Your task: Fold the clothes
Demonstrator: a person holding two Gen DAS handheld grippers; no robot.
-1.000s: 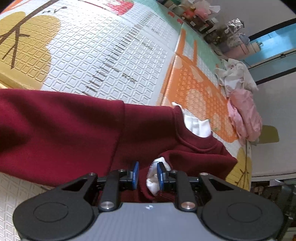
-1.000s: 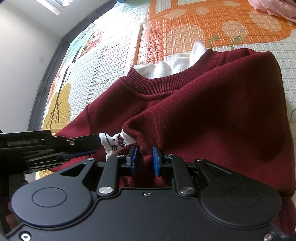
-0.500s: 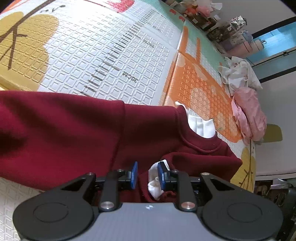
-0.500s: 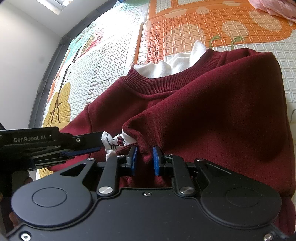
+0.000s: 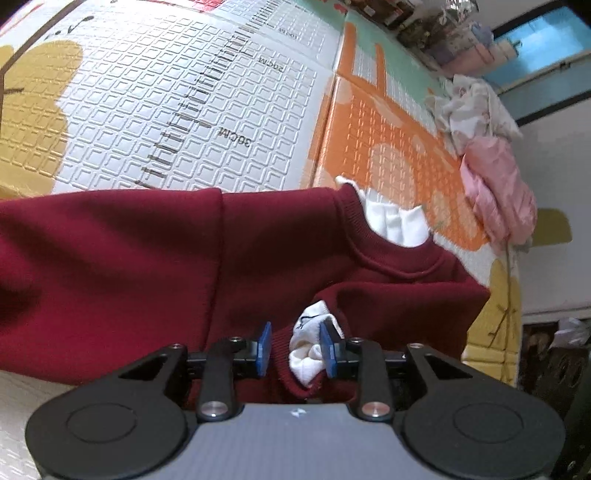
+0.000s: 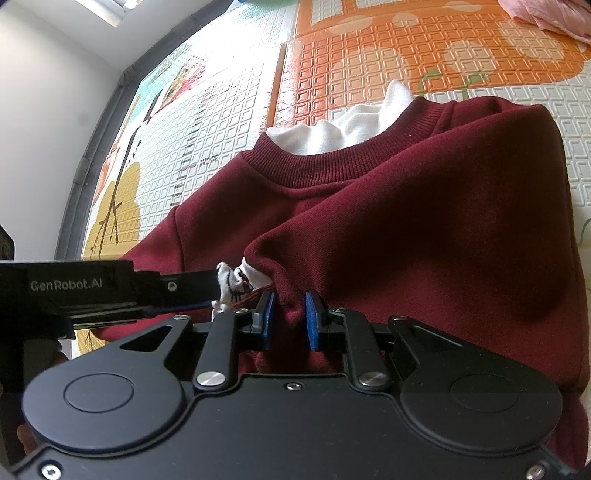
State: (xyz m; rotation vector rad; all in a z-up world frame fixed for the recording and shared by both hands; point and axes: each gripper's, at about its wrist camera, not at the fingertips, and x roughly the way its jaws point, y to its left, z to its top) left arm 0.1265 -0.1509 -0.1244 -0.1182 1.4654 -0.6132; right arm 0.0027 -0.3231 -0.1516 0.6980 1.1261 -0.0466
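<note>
A dark red sweatshirt (image 5: pixel 147 258) with a white collar (image 5: pixel 395 221) lies on the patterned play mat (image 5: pixel 184 92). A sleeve is folded over its body. My left gripper (image 5: pixel 295 347) has the sleeve's white-lined cuff (image 5: pixel 306 332) between its blue pads. Its jaws are opening and the cuff sits loosely in the gap. In the right wrist view, my right gripper (image 6: pixel 289 321) is shut on a raised fold of the sweatshirt (image 6: pixel 406 221). The left gripper (image 6: pixel 207 288) reaches in from the left there, the cuff (image 6: pixel 232 284) at its tip.
A heap of pink and white clothes (image 5: pixel 495 184) lies at the mat's far right edge, and its pink part (image 6: pixel 546 14) shows top right in the right wrist view. Boxes and clutter (image 5: pixel 443 37) line the far wall. A dark border strip (image 6: pixel 92 129) bounds the mat on the left.
The left gripper's pads have spread wider around the cuff, and its view has tilted slightly. The right gripper and its fold of fabric have not moved.
</note>
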